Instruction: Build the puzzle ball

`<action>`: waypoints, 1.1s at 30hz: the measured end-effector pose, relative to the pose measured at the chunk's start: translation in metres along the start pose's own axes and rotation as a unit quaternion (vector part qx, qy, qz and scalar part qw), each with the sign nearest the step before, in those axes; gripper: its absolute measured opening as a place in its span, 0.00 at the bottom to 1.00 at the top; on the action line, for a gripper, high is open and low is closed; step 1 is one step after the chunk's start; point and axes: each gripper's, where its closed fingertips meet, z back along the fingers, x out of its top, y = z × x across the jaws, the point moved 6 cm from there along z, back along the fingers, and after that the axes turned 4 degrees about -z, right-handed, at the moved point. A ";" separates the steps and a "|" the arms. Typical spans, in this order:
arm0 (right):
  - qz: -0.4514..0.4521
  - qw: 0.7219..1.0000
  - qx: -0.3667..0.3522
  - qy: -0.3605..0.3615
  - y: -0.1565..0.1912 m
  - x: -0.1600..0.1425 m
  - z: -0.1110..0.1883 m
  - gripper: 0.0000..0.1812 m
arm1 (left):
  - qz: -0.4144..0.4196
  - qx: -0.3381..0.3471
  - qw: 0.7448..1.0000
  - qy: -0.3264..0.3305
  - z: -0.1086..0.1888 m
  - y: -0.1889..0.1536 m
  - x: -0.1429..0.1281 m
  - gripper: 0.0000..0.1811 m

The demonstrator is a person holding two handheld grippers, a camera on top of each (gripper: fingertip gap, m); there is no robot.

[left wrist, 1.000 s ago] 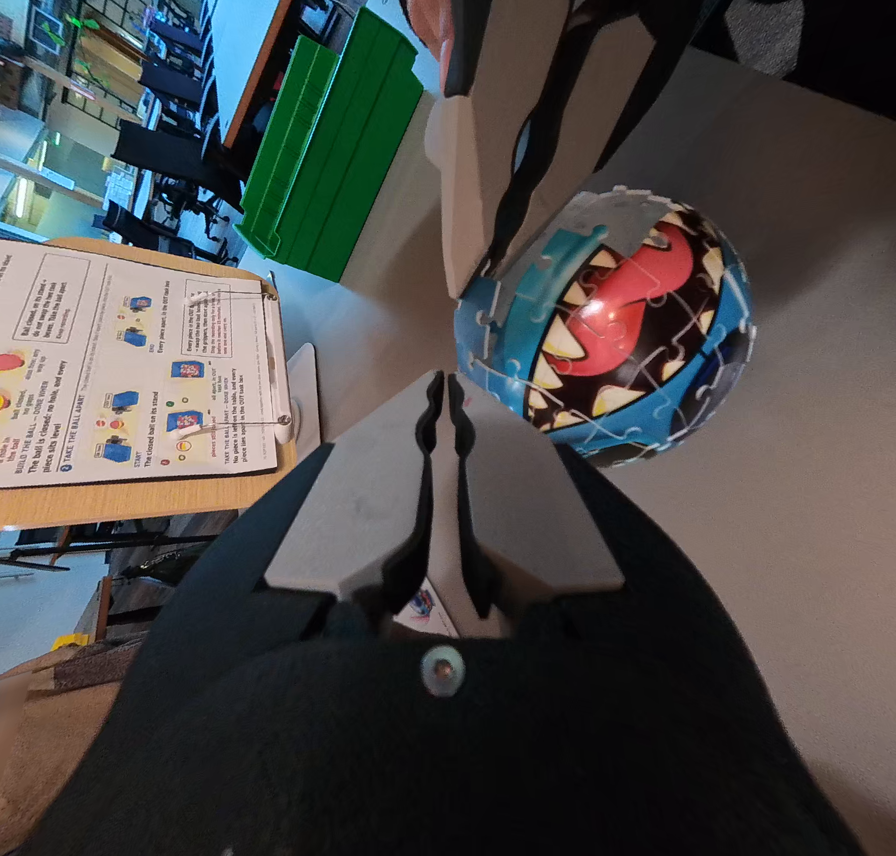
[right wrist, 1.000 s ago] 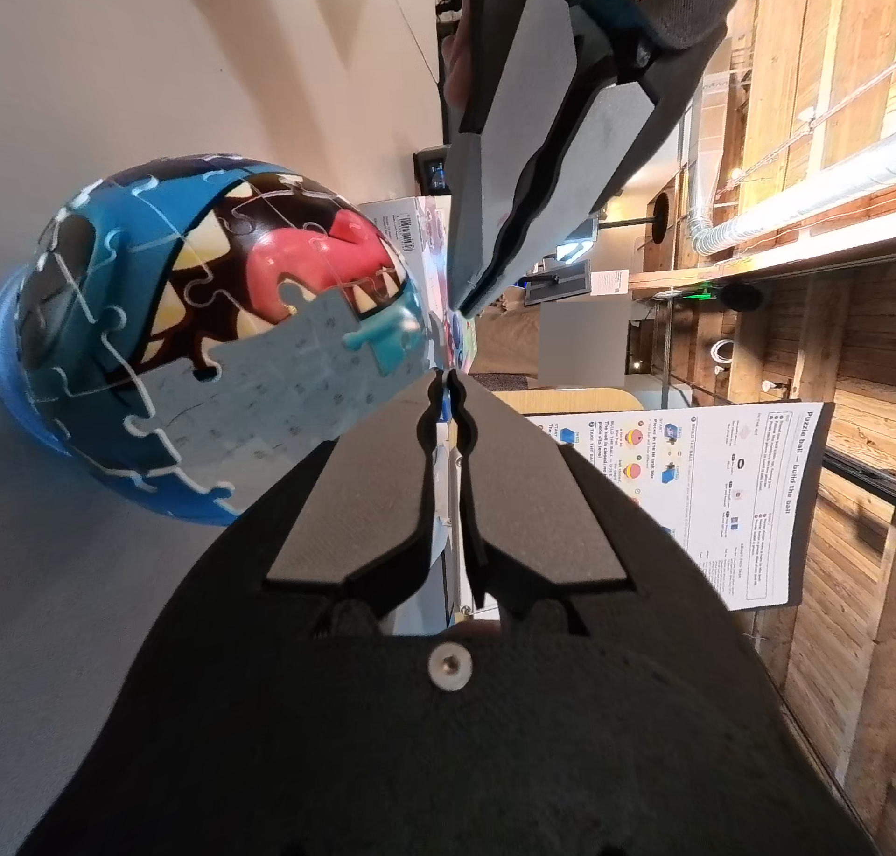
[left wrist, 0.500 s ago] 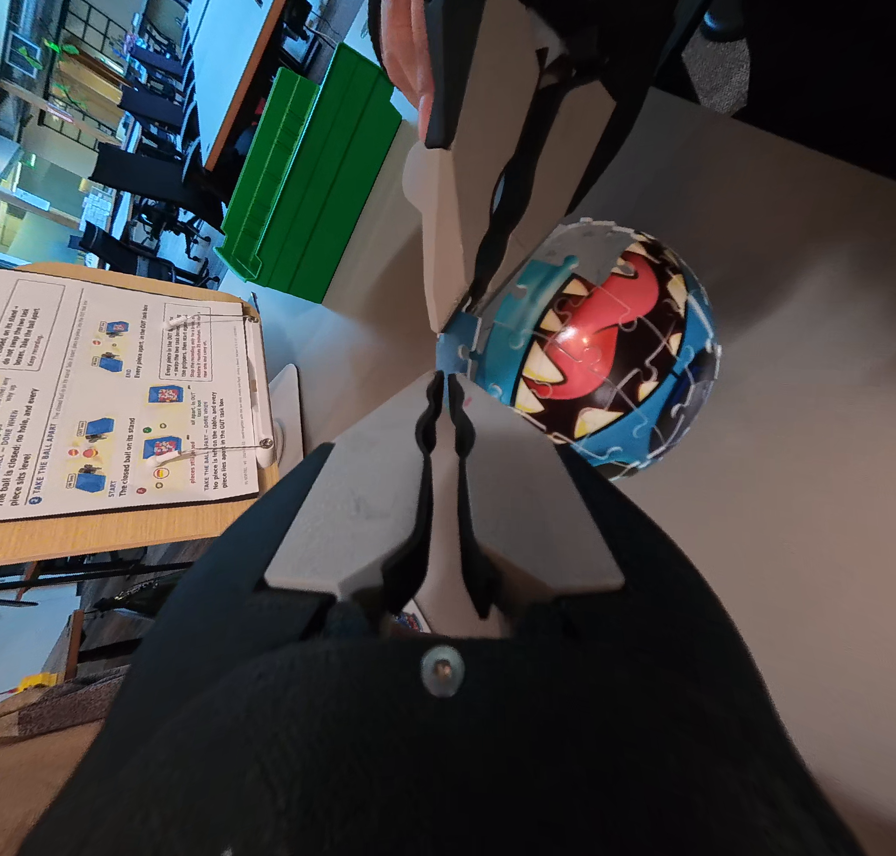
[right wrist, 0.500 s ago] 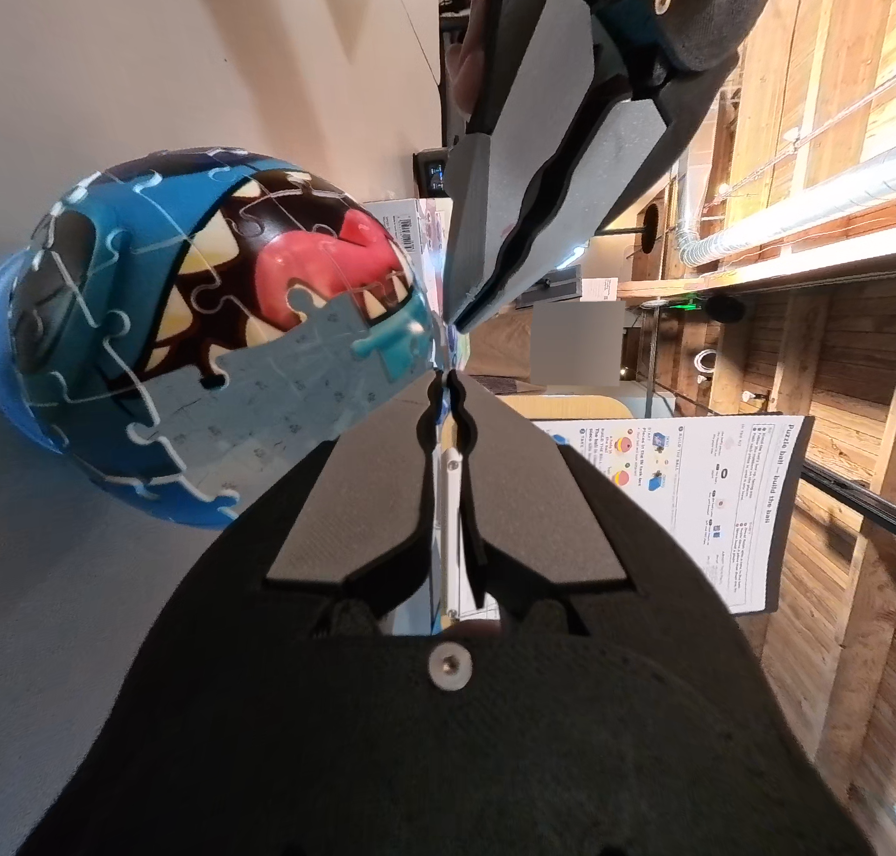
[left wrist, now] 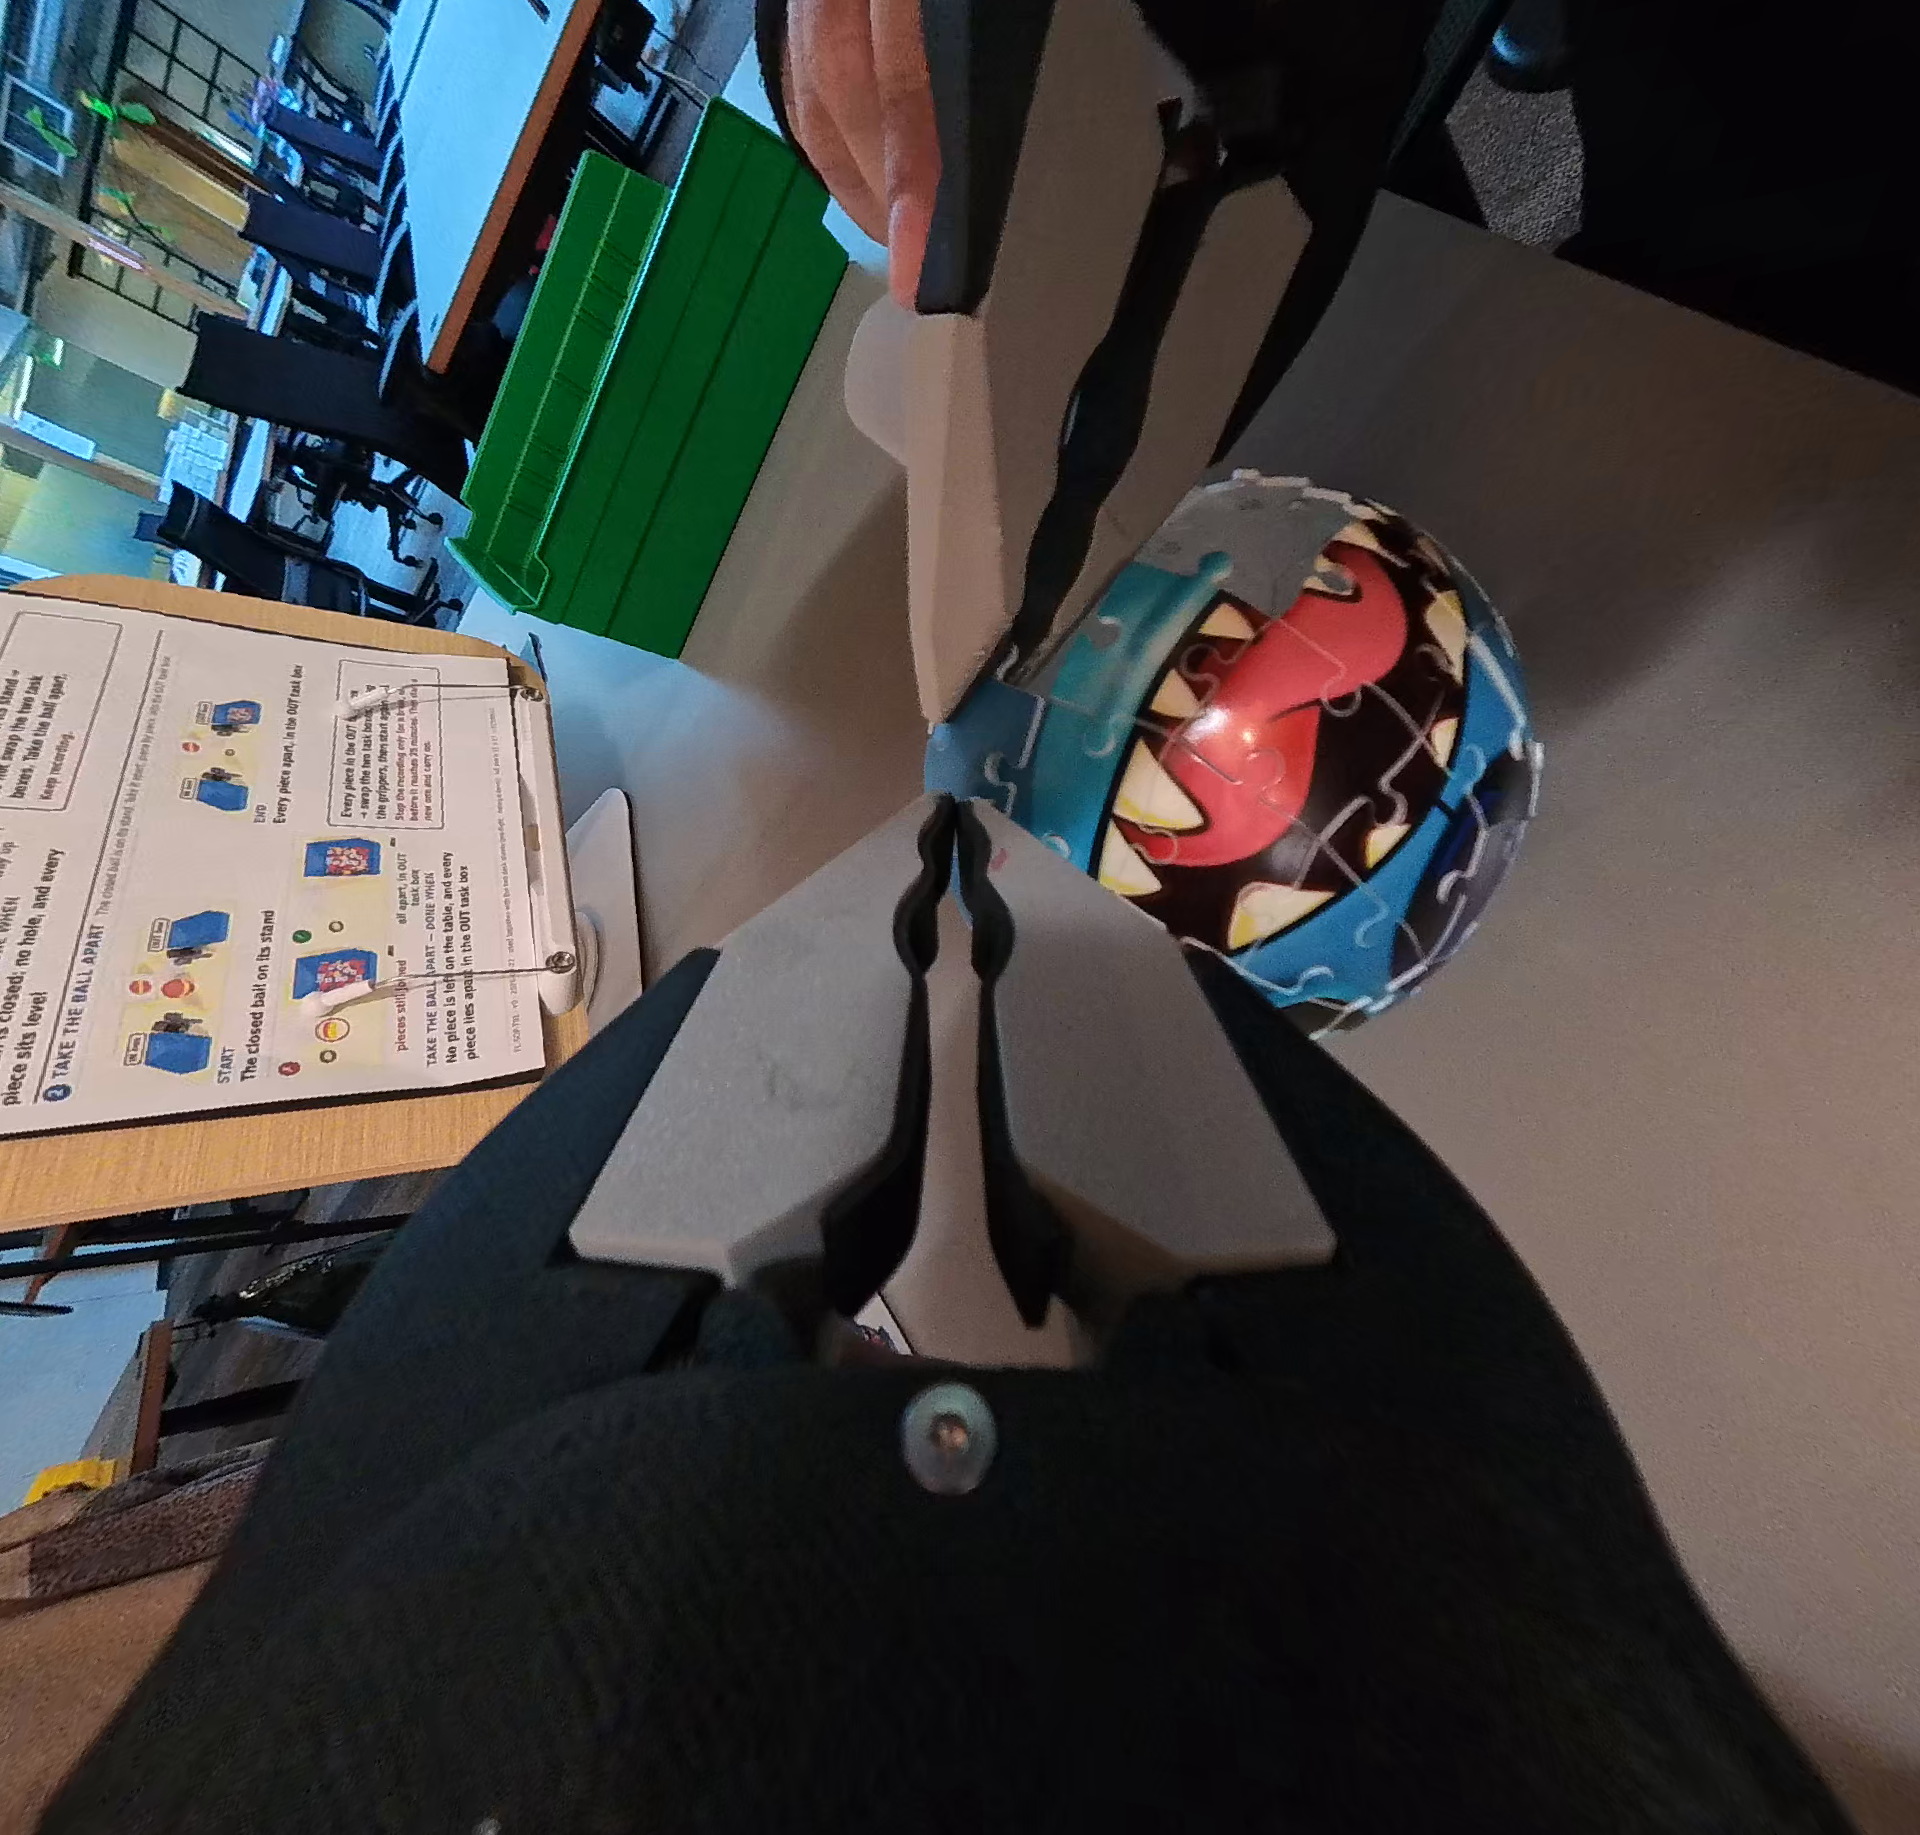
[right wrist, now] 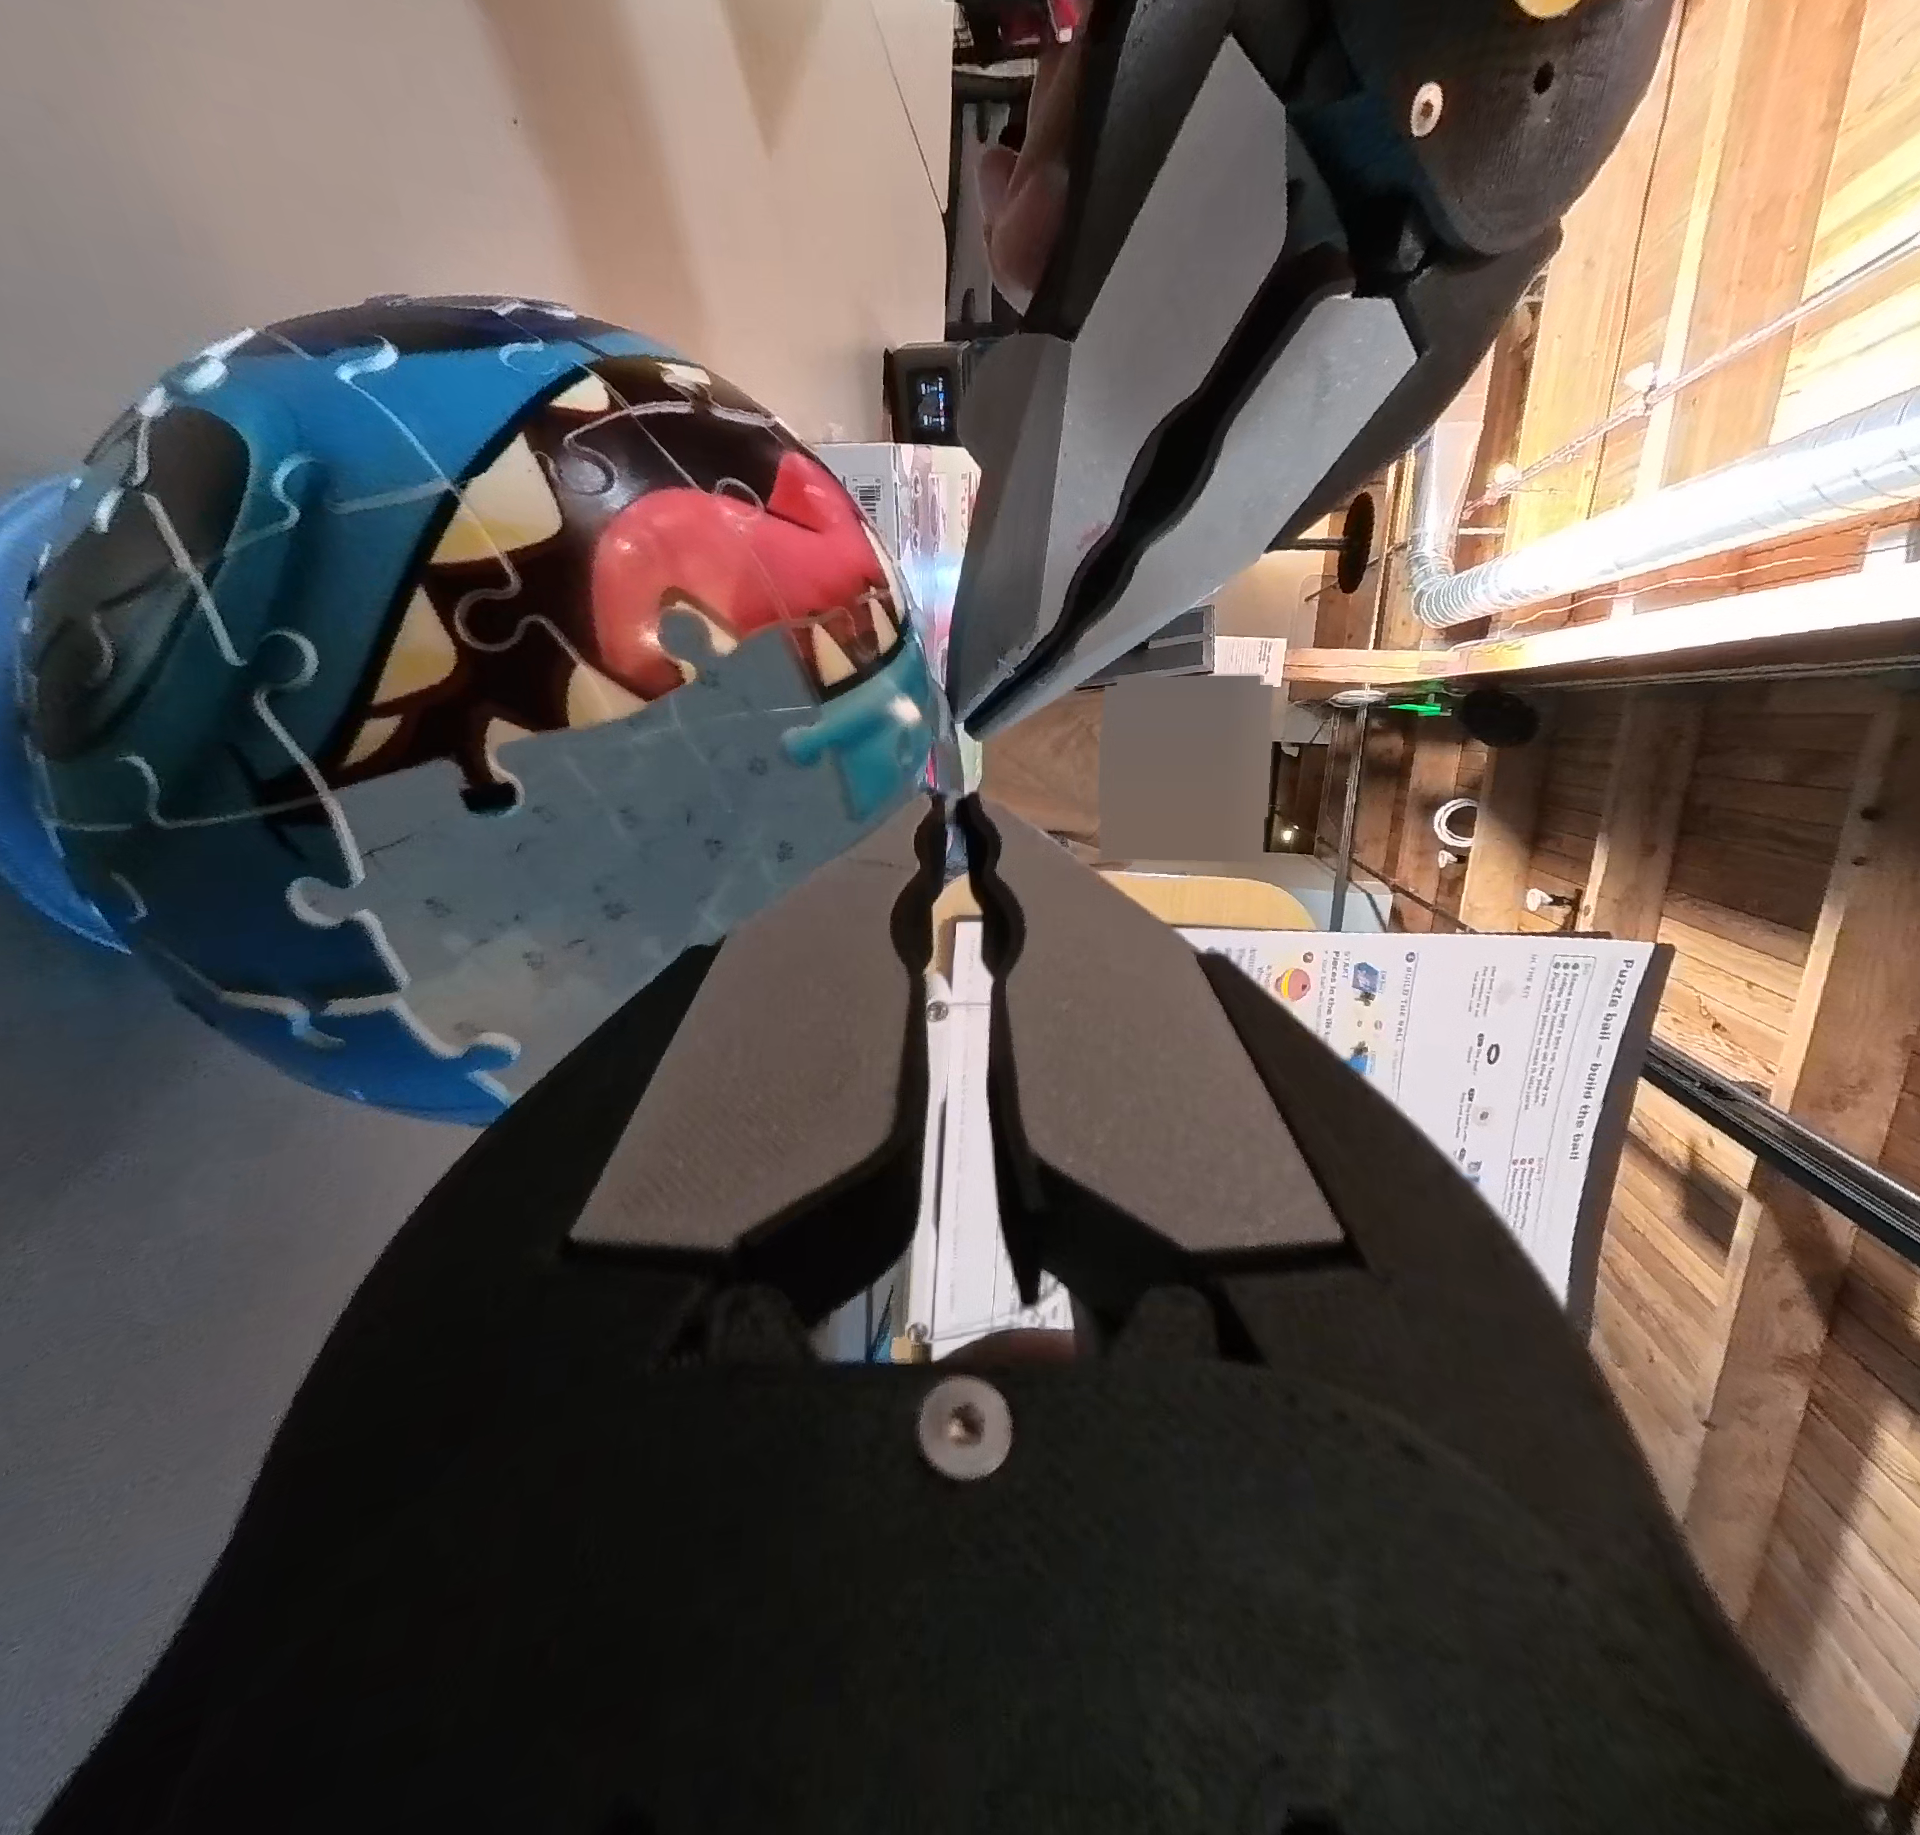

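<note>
On the table: puzzle ball, blue with a toothed red mouth, sits on a blue stand.
Ball surface: a grey patch of pieces shows in your right wrist view.
Your left gripper: fingers pressed together, tips at the ball's edge; whether they pinch a piece, cannot tell.
Your right gripper: fingers pressed together, tips at the same edge, nearly meeting the left gripper's tips.
Beyond: instruction sheet on a wooden board, green bin near the table's edge.
</note>
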 end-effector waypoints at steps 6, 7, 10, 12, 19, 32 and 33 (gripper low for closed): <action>0.005 1.000 0.009 -0.006 -0.001 0.000 -0.001 0.00 | -0.001 0.002 1.000 0.000 0.000 0.000 0.000 0.00; 0.006 1.000 0.010 -0.007 -0.001 -0.001 0.000 0.00 | -0.001 0.002 1.000 0.000 0.000 0.000 0.000 0.00; 0.015 1.000 0.009 -0.010 0.000 -0.001 0.000 0.00 | -0.005 0.002 1.000 0.007 0.000 0.001 -0.002 0.00; 0.015 1.000 0.009 -0.009 0.001 -0.002 0.000 0.00 | -0.005 0.007 1.000 0.018 0.002 0.002 -0.005 0.00; 0.010 1.000 0.014 -0.005 0.000 -0.002 0.000 0.00 | 0.009 0.021 1.000 0.009 0.013 0.009 -0.006 0.00; -0.014 0.999 0.030 -0.022 -0.004 -0.004 -0.001 0.00 | 0.010 0.012 1.000 0.009 0.010 0.008 -0.008 0.00; -0.020 0.999 0.034 -0.026 -0.004 -0.005 -0.001 0.00 | 0.010 0.012 1.000 0.011 0.010 0.008 -0.008 0.00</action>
